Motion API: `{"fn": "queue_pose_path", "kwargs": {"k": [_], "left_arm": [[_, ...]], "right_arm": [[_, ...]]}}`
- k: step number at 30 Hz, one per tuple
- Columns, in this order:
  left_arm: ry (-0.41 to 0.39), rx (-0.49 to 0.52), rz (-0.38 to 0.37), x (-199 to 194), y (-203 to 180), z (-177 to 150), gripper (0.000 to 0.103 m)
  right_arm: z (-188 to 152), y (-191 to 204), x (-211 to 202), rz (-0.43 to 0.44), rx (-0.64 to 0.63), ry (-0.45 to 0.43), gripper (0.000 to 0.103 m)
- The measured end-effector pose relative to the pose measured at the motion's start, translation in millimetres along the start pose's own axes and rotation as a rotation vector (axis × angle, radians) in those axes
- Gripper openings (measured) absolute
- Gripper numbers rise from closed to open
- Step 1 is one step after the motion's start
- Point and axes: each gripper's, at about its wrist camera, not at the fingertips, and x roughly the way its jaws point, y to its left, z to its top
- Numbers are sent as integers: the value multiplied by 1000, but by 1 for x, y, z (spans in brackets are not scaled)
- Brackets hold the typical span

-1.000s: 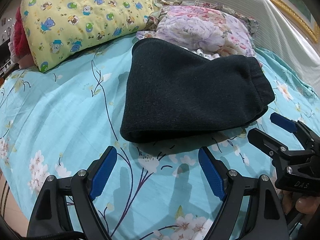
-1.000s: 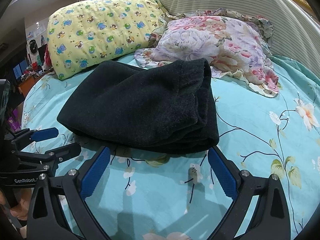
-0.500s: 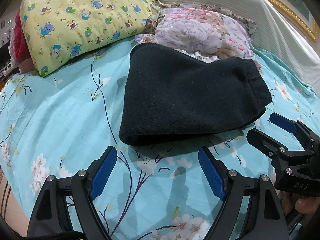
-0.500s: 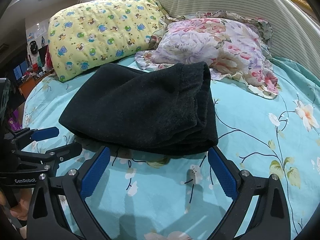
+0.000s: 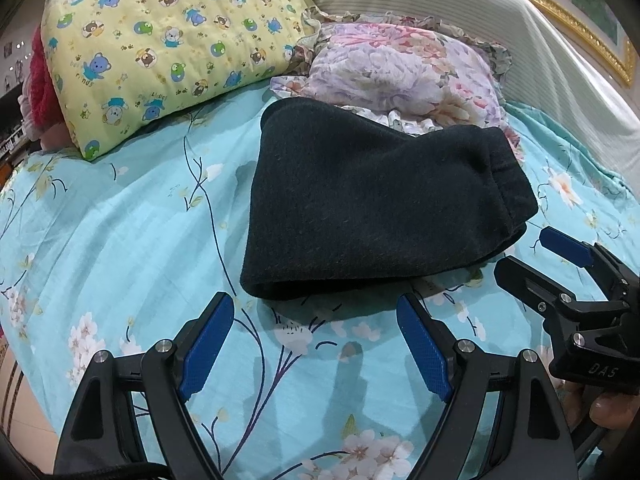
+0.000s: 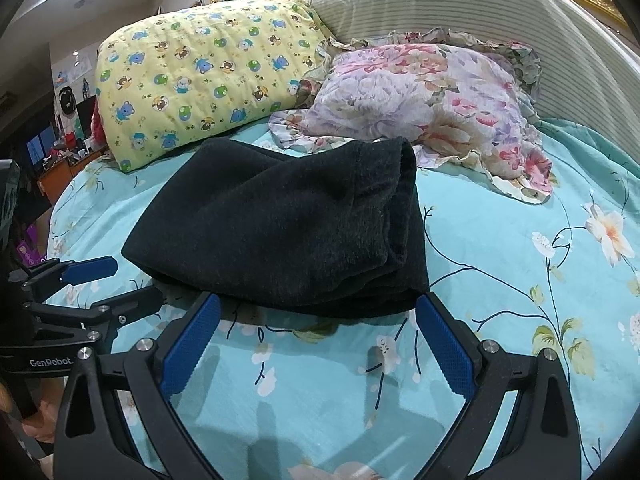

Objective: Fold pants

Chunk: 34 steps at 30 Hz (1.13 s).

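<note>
Fingers (image 5: 212,344) of left gripper (image 5: 316,344) spread wide, holding nothing, hovering just short of near edge of folded black pants (image 5: 372,208). Right gripper (image 6: 316,340) likewise wide apart and empty, blue pads (image 6: 448,352) flanking near hem of same bundle. Pants lying folded in layered stack on turquoise floral bedsheet (image 5: 120,232), far edge touching or perhaps overlapping ruffled floral pillow (image 6: 432,92); hard to tell which. Yellow bear-print pillow (image 5: 160,40) well behind, leaning on striped headboard cushion (image 6: 440,4). Grippers side by side, apart from fabric.
</note>
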Motion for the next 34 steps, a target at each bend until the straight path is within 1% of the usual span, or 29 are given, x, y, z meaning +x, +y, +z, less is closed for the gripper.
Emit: {"fn": "queue_pose_path", "kwargs": {"k": [11,18,23,34], "left_arm": [[-2,-8,2,0,1,5,85],[-31,-32,-6,-6,5,16,85],[-26,-52,-12,-5,9,24,85],[-22,-35,-6,-4,3,27,85]], "right_arm": [[4,0,-5,6,5,-16,98],[8,0,-9,5,9,-32,98],[13,-2,-11,7,19,-40,98],[13,-9,-12,6,50,-40,98]]}}
